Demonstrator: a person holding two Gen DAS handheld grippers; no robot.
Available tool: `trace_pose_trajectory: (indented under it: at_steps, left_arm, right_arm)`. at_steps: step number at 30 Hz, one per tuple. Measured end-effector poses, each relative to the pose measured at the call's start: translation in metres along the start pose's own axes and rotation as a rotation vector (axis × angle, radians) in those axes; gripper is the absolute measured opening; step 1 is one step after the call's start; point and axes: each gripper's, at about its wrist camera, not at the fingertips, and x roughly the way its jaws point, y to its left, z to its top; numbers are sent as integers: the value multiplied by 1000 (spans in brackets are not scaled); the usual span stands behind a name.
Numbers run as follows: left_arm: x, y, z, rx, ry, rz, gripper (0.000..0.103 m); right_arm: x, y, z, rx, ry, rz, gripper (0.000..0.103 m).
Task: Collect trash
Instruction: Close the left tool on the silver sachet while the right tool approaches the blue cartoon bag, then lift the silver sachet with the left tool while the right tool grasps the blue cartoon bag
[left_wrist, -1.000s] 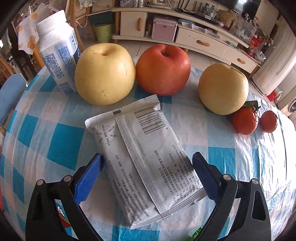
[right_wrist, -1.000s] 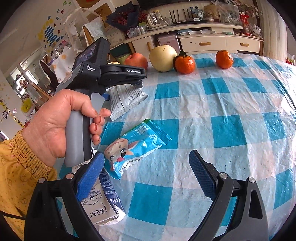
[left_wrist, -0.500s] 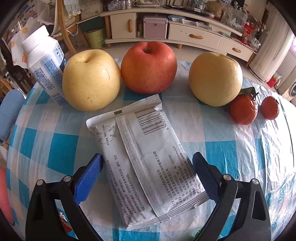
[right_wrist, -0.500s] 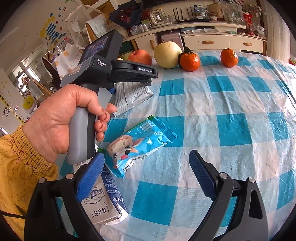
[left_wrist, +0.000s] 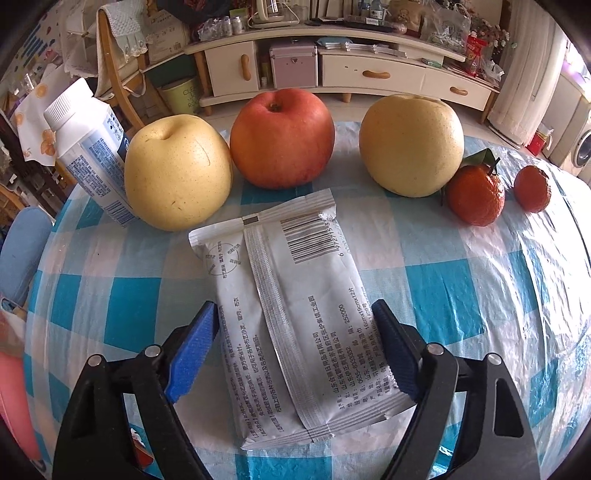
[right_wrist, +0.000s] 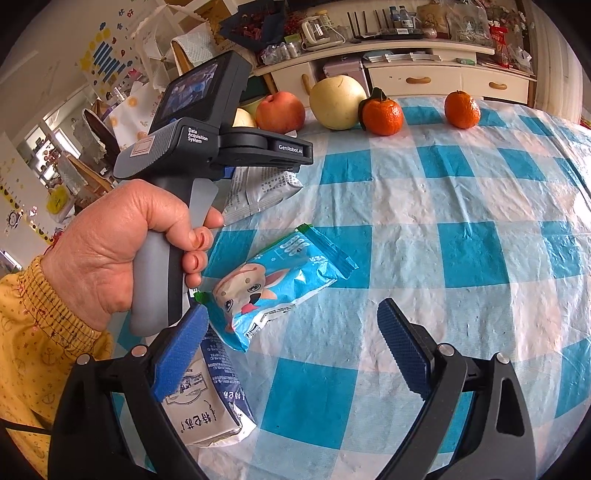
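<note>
Fingers of the left gripper (left_wrist: 293, 349) are closing around the white wrapper (left_wrist: 291, 317) below the red apple (left_wrist: 282, 138), not yet pinching it, while the right gripper (right_wrist: 291, 349) gapes empty; every wrapper seen remains uncollected.

A lived-in family home is shown, most likely its living and dining room. A bench (left_wrist: 480, 288) is covered by a blue-and-white checked plastic cloth (right_wrist: 461, 206), with an apple (left_wrist: 282, 138) set among fruit on it. Behind the bench, a long cream sideboard (left_wrist: 369, 74) with wooden drawer pulls is seen crowded with household clutter. Left of the sideboard, a wooden chair (left_wrist: 110, 74) is draped with lace, and a wall (right_wrist: 74, 55) is dotted with children's stickers.
</note>
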Motion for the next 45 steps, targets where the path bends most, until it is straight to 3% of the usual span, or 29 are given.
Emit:
trace_pose_trajectory:
  at_steps: [7,14,17,26,28,30,38,40,45]
  left_arm:
    - [-13,8,-12,-4,-30,-25,77]
    - [-39,23,-22,-13,-74,-71,52]
    - [-44,30,-28,-16,-73,-84,50]
    - [-41,41,-44,1,-34,-134,53]
    - [-42,42,-43,2,-28,-130,67]
    - [-41,44,-42,10,-37,-92,87]
    - [-19,47,-40,31,25,-76,88]
    - [-20,49,-38,21,18,-81,80]
    - [-23,46,-38,37,10,-94,76]
  right_arm:
    - [2,1,-1,-8,2,18,94]
    - [3,4,-3,-23,10,30,94]
    - [5,4,-3,-24,15,23,94]
    - [13,6,-4,-16,35,50,94]
    - [16,7,-4,-14,36,48,93]
    - [20,7,-2,-11,38,44,93]
    - [30,12,2,-7,28,37,94]
    - [35,10,4,7,33,37,94]
    - [39,11,6,4,15,40,94]
